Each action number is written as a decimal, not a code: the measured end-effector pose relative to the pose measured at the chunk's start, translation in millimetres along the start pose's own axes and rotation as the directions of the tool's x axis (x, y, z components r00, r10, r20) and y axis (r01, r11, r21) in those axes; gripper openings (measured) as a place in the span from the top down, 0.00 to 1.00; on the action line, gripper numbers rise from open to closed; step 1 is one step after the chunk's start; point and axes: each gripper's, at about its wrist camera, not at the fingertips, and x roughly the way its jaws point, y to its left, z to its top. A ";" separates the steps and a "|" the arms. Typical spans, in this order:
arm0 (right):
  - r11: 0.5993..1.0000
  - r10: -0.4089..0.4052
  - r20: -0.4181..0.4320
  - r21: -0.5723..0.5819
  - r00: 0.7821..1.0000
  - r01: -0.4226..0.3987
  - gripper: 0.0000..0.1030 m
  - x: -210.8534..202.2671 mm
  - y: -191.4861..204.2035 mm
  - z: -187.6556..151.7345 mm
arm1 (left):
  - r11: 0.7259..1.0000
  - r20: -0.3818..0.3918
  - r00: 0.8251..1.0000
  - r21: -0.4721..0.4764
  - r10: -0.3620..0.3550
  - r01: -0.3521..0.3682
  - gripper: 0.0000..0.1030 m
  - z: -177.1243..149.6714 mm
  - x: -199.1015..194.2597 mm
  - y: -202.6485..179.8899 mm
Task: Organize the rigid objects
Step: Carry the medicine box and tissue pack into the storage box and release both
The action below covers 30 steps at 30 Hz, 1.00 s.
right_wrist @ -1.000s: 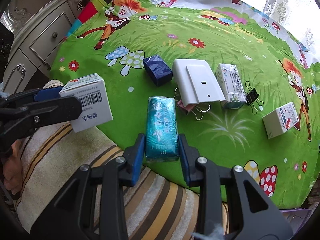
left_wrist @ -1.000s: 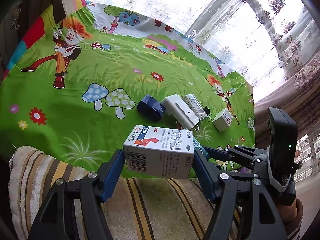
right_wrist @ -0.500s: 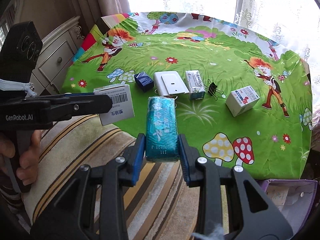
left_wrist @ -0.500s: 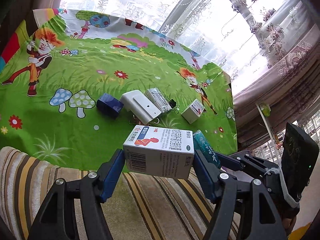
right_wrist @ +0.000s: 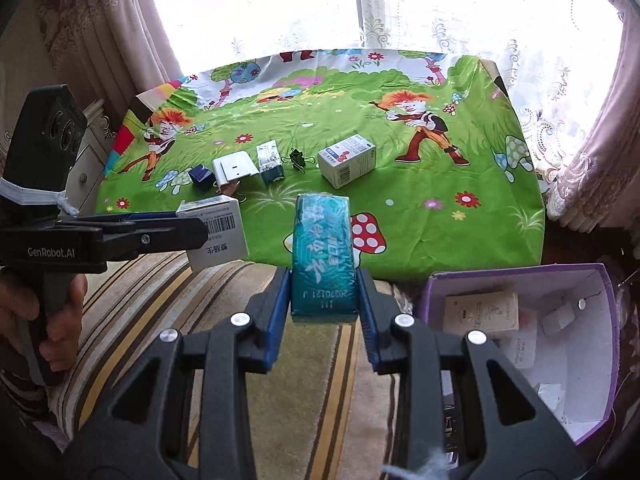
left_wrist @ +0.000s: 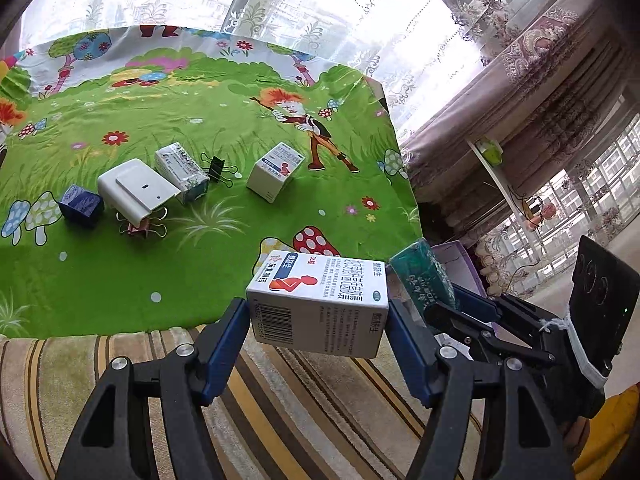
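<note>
Both of your grippers are closed on something: your left gripper (left_wrist: 318,320) clamps a white medicine box (left_wrist: 320,308) by its two ends, and your right gripper (right_wrist: 323,292) holds a teal packet (right_wrist: 323,254) between its blue pads. You hold both above the striped cushion (right_wrist: 168,300), just in front of the green tablecloth (right_wrist: 420,184). On the cloth a dark blue box (left_wrist: 81,205), a white adapter (left_wrist: 136,189) and a second white box (left_wrist: 275,171) lie in a row. Your purple box (right_wrist: 520,276) stands at your right, beside the cushion.
</note>
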 end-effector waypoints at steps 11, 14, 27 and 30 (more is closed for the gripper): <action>0.977 -0.156 0.029 0.153 0.987 0.149 0.64 -46.2 -80.4 -36.7 | 0.987 -0.101 0.993 0.146 -0.058 0.072 0.32 -6.4 40.0 -75.8; 0.965 -0.195 0.028 0.184 0.980 0.186 0.64 -54.9 -96.9 -46.0 | 0.979 -0.123 0.990 0.183 -0.068 0.090 0.32 -10.5 48.9 -93.4; 0.929 -0.289 0.004 0.242 0.957 0.279 0.64 -72.0 -130.5 -76.2 | 0.929 -0.201 0.973 0.324 -0.114 0.176 0.32 -26.0 77.3 -148.2; 0.923 -0.298 0.002 0.254 0.955 0.288 0.64 -73.1 -134.9 -80.4 | 0.912 -0.226 0.965 0.352 -0.135 0.210 0.31 -30.0 81.0 -158.0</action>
